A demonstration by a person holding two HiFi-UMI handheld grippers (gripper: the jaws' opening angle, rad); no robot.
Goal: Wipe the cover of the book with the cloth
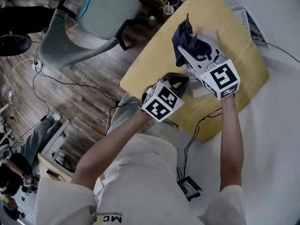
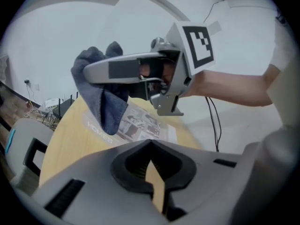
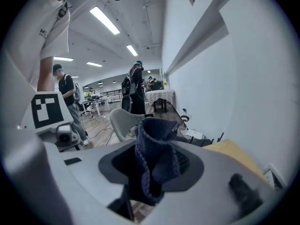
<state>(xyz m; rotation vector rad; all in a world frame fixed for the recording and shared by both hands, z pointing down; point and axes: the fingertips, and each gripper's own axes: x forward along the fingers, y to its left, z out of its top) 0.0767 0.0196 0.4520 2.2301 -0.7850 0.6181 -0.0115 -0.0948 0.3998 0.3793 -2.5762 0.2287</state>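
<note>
Yellow bench (image 1: 154, 64) carries the book (image 2: 143, 124); right tool (image 3: 154, 172) is clenched on the cloth (image 3: 157, 158) hanging over the cover, left tool (image 2: 152, 172) is closed and empty, so wiping probably requires lowering the cloth first.

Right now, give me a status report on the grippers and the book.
Right gripper shut on dark blue cloth. Left gripper shut, empty. Cloth hangs over magazine cover on yellow table; contact unclear. Nothing else seen on cover.

Cloth (image 3: 154, 168): rough knit; book (image 2: 140, 125): smooth ppr; table (image 1: 154, 64): matt wood-look.
</note>
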